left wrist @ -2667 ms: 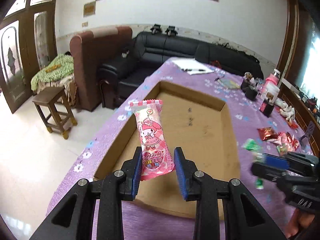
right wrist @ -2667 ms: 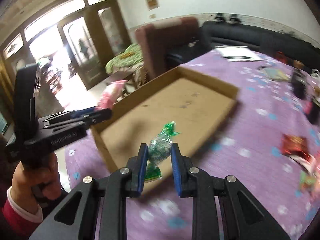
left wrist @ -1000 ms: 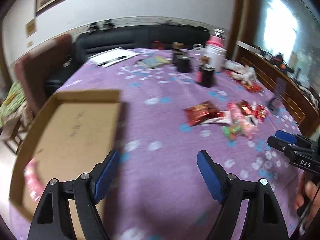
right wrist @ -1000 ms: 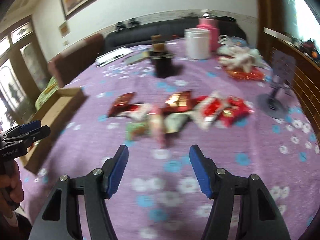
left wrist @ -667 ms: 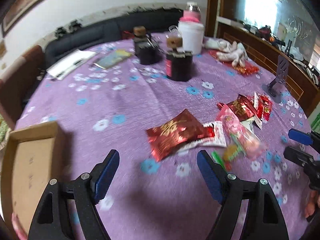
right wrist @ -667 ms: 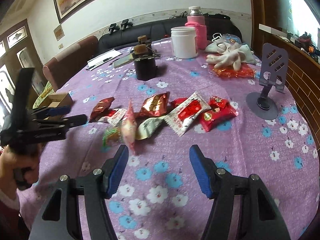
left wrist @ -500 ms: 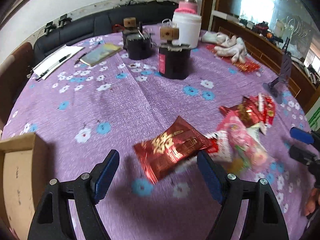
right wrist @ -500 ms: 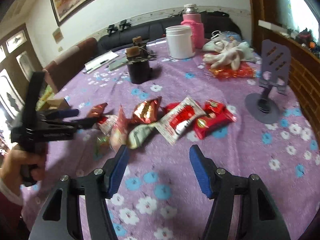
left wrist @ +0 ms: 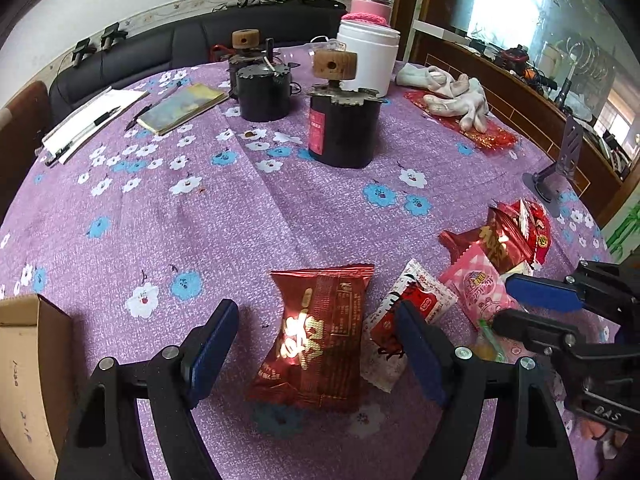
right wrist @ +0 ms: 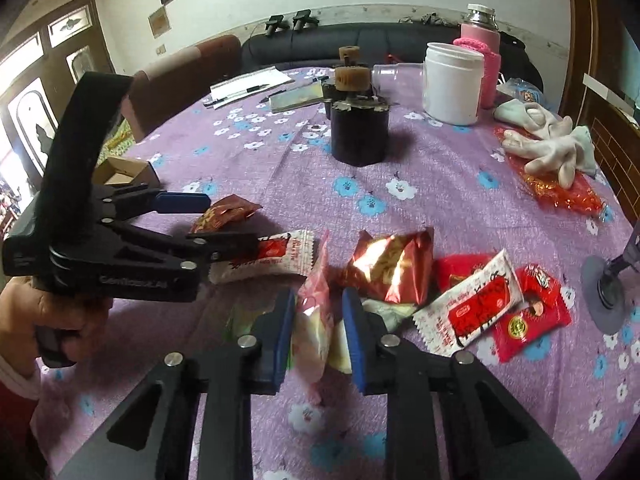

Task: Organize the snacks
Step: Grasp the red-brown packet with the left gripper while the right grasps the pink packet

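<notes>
My left gripper is open, its jaws on either side of a dark red foil packet that lies on the purple cloth. It also shows in the right wrist view. My right gripper is closing around a pink snack packet, which stands on edge between the pads; whether the pads grip it is unclear. It shows from the side in the left wrist view, over the pink packet. Several more red and white packets lie beside it.
A cardboard box lies at the table's left edge. Two black tins with wooden knobs, a white jar, a pink flask, white gloves, notebooks with pens and a grey phone stand stand farther back.
Both grippers have come down close over the snack pile. The left one now straddles the dark red packet. The right one's jaws have narrowed from wide open around the pink packet.
</notes>
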The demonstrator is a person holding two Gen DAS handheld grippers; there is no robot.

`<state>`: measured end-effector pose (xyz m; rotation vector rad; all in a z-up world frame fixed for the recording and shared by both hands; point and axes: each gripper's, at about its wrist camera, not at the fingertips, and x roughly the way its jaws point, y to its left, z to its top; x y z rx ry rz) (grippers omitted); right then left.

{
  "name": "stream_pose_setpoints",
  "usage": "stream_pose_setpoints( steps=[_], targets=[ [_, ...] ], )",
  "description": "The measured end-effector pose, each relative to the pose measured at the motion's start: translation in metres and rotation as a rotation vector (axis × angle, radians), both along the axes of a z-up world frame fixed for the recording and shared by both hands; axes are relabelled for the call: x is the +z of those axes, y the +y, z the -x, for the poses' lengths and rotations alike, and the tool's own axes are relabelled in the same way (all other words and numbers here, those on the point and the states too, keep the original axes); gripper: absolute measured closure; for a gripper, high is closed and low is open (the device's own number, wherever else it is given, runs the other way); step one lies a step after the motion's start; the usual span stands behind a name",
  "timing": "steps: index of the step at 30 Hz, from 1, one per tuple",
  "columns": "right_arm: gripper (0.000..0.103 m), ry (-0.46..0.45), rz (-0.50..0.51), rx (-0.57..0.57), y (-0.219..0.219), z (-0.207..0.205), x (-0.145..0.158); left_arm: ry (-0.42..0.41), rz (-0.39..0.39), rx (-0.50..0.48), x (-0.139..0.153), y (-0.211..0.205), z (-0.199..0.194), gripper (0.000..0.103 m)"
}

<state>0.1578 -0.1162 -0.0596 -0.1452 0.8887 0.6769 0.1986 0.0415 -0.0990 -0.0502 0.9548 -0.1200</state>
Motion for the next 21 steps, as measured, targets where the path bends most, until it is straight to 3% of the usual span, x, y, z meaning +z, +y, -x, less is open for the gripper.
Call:
stream_pose_setpoints(
  steps=[5,8,10,11,12,16,21],
  targets=[
    [0.081,0.005,0.089,0.022,0.013,0.002,-0.017,-0.011,-0.009,0.024,-0.003,0.003,-0.004,0.020],
    [0.084,0.013,0.051,0.007,0.007,0.003,-0.017,-0.008,0.018,0.034,-0.005,0.008,-0.004,0.021],
    [0.084,0.017,0.027,-0.008,0.000,0.004,-0.014,-0.013,-0.005,0.035,-0.004,0.006,-0.002,0.037],
    [0.084,0.017,0.020,-0.012,-0.003,0.005,-0.012,-0.012,-0.012,0.033,-0.004,0.005,0.000,0.057],
    [0.086,0.019,0.004,-0.016,-0.007,0.006,-0.010,-0.011,-0.021,0.032,-0.004,0.004,0.001,0.059],
    [0.086,0.011,-0.040,-0.034,-0.019,0.013,0.001,-0.019,-0.015,0.040,-0.003,0.003,0.012,0.061],
    [0.086,-0.009,-0.076,-0.059,-0.034,0.025,0.013,-0.051,0.048,0.072,0.004,0.011,0.036,0.062]
  ],
)
